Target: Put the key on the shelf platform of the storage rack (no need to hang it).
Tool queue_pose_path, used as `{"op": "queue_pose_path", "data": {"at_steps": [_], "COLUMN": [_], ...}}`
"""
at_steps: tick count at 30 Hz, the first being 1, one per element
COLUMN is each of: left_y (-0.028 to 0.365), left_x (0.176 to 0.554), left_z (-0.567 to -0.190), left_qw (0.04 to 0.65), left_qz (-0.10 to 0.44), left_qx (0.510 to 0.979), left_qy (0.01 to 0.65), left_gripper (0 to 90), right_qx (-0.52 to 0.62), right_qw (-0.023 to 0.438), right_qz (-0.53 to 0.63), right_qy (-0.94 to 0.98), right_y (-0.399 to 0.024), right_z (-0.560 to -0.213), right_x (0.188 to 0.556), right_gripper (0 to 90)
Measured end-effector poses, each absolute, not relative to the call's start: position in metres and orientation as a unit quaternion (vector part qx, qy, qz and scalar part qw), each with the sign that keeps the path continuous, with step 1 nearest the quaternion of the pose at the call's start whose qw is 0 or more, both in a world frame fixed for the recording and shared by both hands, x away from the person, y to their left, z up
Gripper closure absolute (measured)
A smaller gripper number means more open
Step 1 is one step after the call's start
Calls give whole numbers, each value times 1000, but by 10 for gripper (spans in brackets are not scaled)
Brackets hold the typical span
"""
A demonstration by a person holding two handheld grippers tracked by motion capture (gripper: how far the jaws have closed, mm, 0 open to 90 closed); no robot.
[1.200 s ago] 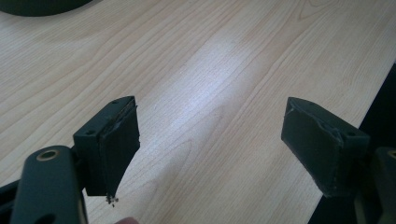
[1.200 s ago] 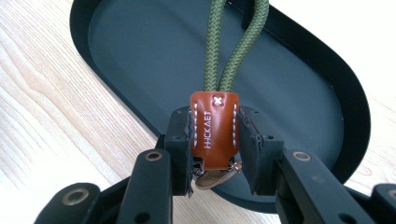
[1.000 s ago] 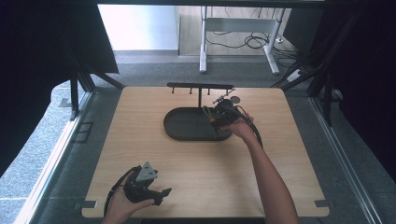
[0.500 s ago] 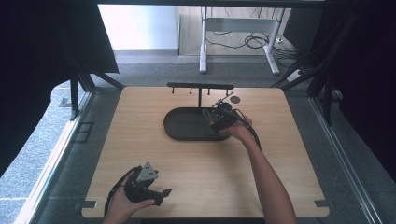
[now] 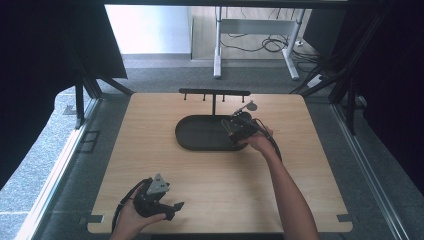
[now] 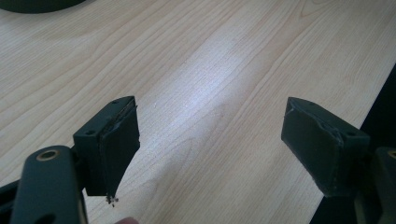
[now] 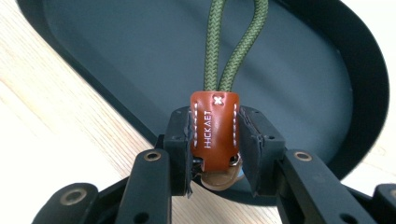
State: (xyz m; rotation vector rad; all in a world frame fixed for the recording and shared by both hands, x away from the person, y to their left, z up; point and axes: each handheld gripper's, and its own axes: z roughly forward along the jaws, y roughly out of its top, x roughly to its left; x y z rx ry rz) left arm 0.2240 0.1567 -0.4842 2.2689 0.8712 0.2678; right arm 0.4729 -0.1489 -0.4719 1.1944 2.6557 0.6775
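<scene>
Landmark: black oval tray, lying on the wooden table toward the far side, in front of a black rack with pegs.

My right gripper: over the tray's right end in the high view, my hand behind it on the tray's right rim.

Right jaws: clenched on the brown leather tab of a key strap; in the right gripper view the pads press both side edges of the tab, which stands upright between them.

Tab detail: white stitching down both edges, a small stitched cross at the top, stamped lettering along its length.

Green cord: a braided loop leaving the top of the tab and running over the tray's dark floor, out of the top of the right gripper view.

Below the tab: a bit of pale metal fitting shows between the pads; I cannot tell what it is.

Held thing, place: above the tray's interior, near its right end; whether it touches the tray floor I cannot tell.

My left gripper: well apart from the tray, at the near edge of the table to the tray's left.

Left jaws: released, pads wide apart with bare wood between them.
</scene>
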Motion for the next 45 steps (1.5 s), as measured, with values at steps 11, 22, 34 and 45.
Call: {"op": "queue_pose_path", "data": {"at_steps": [11,22,34,45], "left_y": [156,155,149,144], "left_x": [225,225,224,224], "left_z": [-486,-487,-489,-493], "left_qw": [340,337,333,323], "left_qz": [102,101,103,97], "left_qx": [873,875,877,883], "left_qy": [335,334,331,326], "left_gripper": [198,198,199,199], "right_qx": [414,421,412,388], "right_qw": [76,100,95,98], "right_qz": [211,239,287,302], "right_qy": [883,869,859,865], "right_y": [-163,-175,-197,-205], "right_z": [-482,-466,-455,-452], "right_x": [474,465,434,397], "right_gripper": [603,517,485,465]}}
